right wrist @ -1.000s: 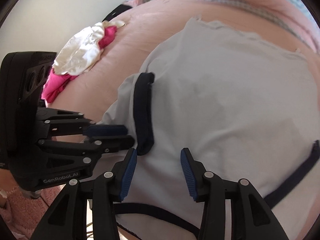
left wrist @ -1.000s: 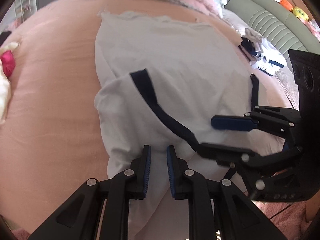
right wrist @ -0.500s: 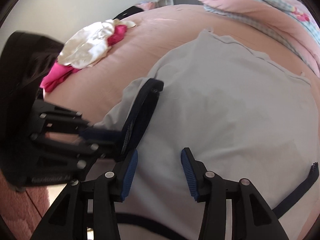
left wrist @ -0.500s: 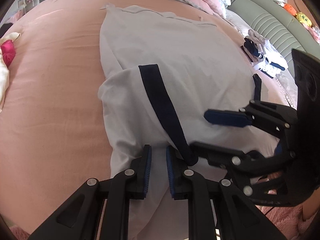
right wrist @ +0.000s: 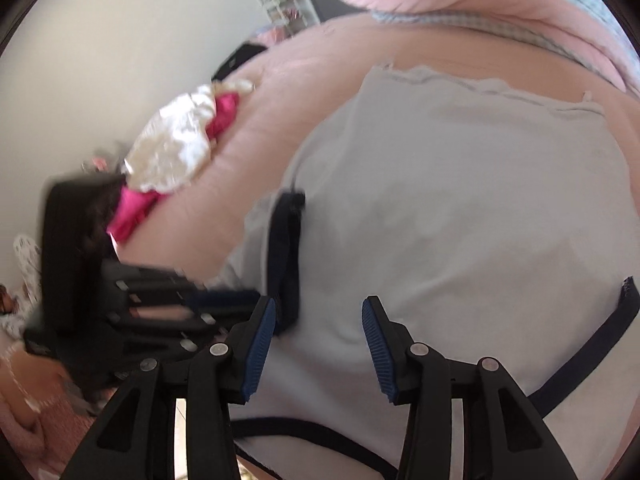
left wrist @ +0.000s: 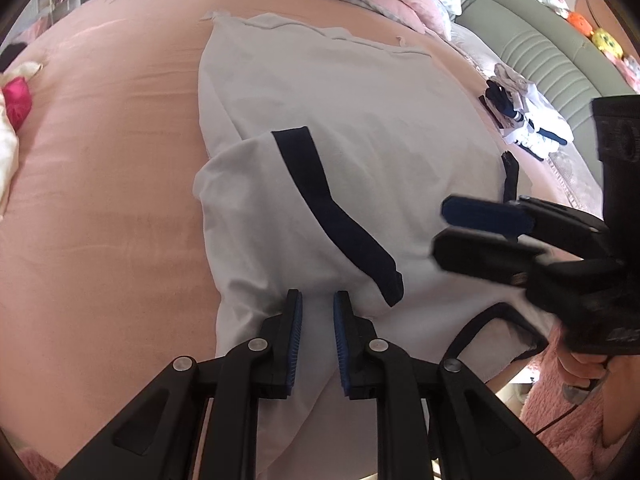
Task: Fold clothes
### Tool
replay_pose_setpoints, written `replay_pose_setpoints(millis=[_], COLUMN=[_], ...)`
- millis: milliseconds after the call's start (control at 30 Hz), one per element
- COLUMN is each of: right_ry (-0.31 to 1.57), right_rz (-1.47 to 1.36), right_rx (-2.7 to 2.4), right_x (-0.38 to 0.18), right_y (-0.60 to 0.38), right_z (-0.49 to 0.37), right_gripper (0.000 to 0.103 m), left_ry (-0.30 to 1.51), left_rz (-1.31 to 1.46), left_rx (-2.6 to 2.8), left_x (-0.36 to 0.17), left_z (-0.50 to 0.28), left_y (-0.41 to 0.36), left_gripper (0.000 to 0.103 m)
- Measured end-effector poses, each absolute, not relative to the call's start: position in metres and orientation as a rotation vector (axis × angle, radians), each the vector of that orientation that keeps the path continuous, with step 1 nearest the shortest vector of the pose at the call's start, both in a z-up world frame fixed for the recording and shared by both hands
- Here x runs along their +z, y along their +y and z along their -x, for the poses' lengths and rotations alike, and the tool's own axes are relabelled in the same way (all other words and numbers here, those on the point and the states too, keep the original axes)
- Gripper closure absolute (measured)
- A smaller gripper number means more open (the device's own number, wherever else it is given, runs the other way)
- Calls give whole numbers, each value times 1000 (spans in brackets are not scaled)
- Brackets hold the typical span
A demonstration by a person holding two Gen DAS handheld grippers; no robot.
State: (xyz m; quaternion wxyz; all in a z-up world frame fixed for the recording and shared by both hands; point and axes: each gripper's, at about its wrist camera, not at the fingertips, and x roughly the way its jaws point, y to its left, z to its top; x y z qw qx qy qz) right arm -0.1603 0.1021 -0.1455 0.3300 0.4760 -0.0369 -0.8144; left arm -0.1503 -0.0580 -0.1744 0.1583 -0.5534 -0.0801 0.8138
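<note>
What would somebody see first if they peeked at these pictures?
A big white shirt spread flat across the middle of a pink bed, with one sleeve folded in so its navy cuff slants across the cloth. The left claw sits at the near edge with shirt cloth between its fingers, while the right claw hangs open over the shirt. A crumpled cream and hot-pink heap lies off to the left.

left gripper [right wrist: 224, 300] motion-blurred (right wrist view), shirt [right wrist: 460, 220] hem cropped below
</note>
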Motion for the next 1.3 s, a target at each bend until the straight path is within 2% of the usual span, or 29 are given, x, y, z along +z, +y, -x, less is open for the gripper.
replay_pose_setpoints(millis=[100, 200, 367, 500, 600, 667, 733, 867, 1000, 1133, 1300], right_ry=[-117, 56, 207, 51, 102, 157, 126, 35, 90, 66, 26], right_rz=[-1197, -1351, -1336, -1218, -1282, -1346, -1318, -1300, -1362, -1365, -1367], right_rx=[-2069, -2102, -2210, -2254, -2187, -2180, -2197, -2228, -2227, -2236, -2267], right_x=[-139, -159, -150, -135, -155, -173, -170, -157, -172, -174, -168], right_y=[95, 80, 83, 84, 66, 62, 66, 76, 72, 76, 78], right_z=[158, 160, 151, 146, 152, 157, 156, 162, 167, 168, 162], right_gripper=[57, 57, 60, 59, 58, 60, 60, 60, 60, 60, 60], left_ry=[-263, -267, -274, -269, -230, -268, -304, -174, -75, 36, -10], left_rz=[1574, 1514, 1447, 1476, 1444, 1411, 1418, 1468, 1556, 1618, 1657], left_rx=[2309, 2359, 2419, 2367, 2371, 2390, 2336, 2265, 2289, 2301, 2287], left_x=[-172, -158, -149, -170, -164, -158, -158, -160, -165, -163, -168], left_z=[151, 151, 176, 194, 194, 192, 189, 174, 152, 119, 107], left_y=[-63, -73, -89, -88, -92, -101, -106, -92, -88, -91, -95], left_gripper=[89, 89, 89, 89, 89, 89, 89, 89, 89, 88, 84])
